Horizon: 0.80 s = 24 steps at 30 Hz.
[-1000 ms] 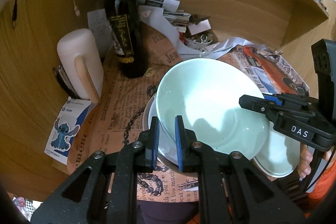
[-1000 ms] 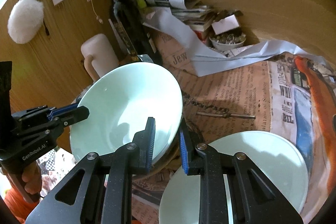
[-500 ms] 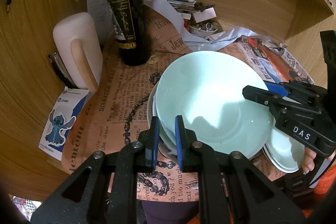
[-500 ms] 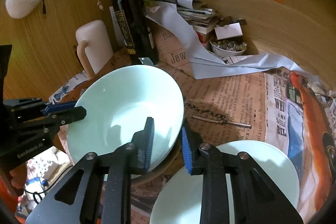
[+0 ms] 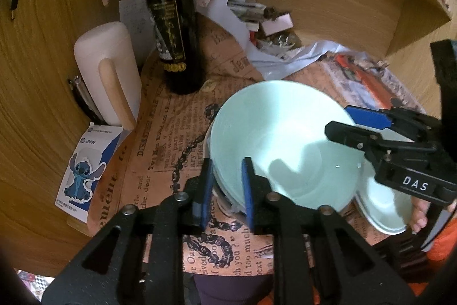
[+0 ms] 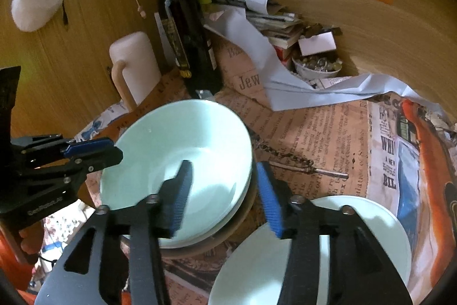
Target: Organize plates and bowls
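Observation:
A pale green bowl (image 5: pixel 285 139) (image 6: pixel 177 156) rests level on a stack of bowls over the printed paper. My left gripper (image 5: pixel 225 187) straddles its near rim; its jaws are opening and the blue pads stand slightly off the wall. My right gripper (image 6: pixel 225 190) straddles the opposite rim, also opening, with a wide gap and nothing pressed. Each gripper shows in the other's view: the right gripper (image 5: pixel 342 122), the left gripper (image 6: pixel 91 153). A pale green plate (image 6: pixel 357 233) (image 5: pixel 382 205) lies just right of the stack.
A dark wine bottle (image 5: pixel 174 27) and a white jug (image 5: pixel 108 70) with a wooden handle stand behind-left of the stack. Crumpled papers and a small dish of bits (image 6: pixel 317 67) fill the back corner. Wooden walls close in on the left and at the back.
The bowl has come down from a tilted hold to rest level on the stack. Both grippers, shut on its rim before, have opened, the right one much wider.

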Tool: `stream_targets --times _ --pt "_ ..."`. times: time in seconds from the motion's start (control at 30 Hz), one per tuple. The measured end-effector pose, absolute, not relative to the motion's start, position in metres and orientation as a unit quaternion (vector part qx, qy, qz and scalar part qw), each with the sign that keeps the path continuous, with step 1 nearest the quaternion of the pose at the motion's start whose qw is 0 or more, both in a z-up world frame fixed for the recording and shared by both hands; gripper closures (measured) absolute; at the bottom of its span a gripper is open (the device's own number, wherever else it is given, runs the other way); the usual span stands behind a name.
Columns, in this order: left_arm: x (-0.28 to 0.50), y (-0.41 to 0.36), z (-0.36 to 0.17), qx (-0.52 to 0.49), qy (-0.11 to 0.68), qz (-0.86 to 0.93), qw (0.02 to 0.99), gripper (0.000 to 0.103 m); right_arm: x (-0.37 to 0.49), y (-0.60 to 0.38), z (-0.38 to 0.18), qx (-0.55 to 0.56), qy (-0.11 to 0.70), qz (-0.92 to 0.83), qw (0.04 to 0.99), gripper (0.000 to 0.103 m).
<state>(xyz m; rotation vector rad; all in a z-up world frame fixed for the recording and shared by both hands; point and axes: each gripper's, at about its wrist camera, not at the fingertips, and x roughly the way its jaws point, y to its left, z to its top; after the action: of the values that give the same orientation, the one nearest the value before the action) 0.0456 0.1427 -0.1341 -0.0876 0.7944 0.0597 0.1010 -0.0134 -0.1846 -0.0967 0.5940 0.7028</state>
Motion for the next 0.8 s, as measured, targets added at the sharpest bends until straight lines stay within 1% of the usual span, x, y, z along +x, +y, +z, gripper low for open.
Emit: stream_targets --times 0.03,0.07,0.13,0.17,0.2,0.23,0.43,0.57,0.7,0.73,0.77,0.8 --pt "0.044 0.143 -0.131 -0.045 0.382 0.028 0.923 0.067 0.1 -0.015 -0.184 -0.045 0.284 0.339 0.896 0.047" --pt "0.042 0.144 -0.129 -0.047 0.376 0.027 0.925 0.053 0.1 -0.016 -0.183 -0.044 0.284 0.339 0.896 0.046" --pt "0.036 0.147 -0.124 -0.051 0.359 0.027 0.931 0.041 0.102 -0.018 -0.184 -0.039 0.292 0.343 0.892 0.044" --pt "0.035 0.147 -0.123 -0.052 0.357 0.027 0.932 0.039 0.103 -0.019 -0.185 -0.035 0.297 0.345 0.89 0.04" --pt "0.035 0.148 -0.124 -0.053 0.357 0.026 0.932 0.039 0.105 -0.02 -0.186 -0.03 0.302 0.346 0.888 0.035" --pt "0.035 0.149 -0.125 -0.056 0.361 0.023 0.931 0.038 0.106 -0.021 -0.188 -0.027 0.306 0.346 0.886 0.033" --pt "0.044 0.16 -0.146 -0.093 0.399 0.008 0.912 0.037 0.117 -0.02 -0.2 -0.018 0.342 0.349 0.872 0.033" --pt "0.051 0.17 -0.16 -0.13 0.415 -0.009 0.9 0.037 0.124 -0.018 -0.208 -0.011 0.362 0.353 0.863 0.033" --pt "0.057 0.171 -0.164 -0.141 0.421 -0.024 0.896 0.038 0.127 -0.017 -0.21 -0.007 0.369 0.354 0.859 0.033" --pt "0.059 0.17 -0.165 -0.142 0.422 -0.027 0.895 0.039 0.128 -0.016 -0.21 -0.005 0.372 0.356 0.857 0.033" --pt "0.059 0.169 -0.165 -0.142 0.424 -0.029 0.894 0.043 0.129 -0.016 -0.211 -0.004 0.374 0.357 0.856 0.035" --pt "0.061 0.168 -0.167 -0.14 0.427 -0.033 0.893 0.045 0.129 -0.015 -0.212 -0.004 0.379 0.359 0.853 0.04"
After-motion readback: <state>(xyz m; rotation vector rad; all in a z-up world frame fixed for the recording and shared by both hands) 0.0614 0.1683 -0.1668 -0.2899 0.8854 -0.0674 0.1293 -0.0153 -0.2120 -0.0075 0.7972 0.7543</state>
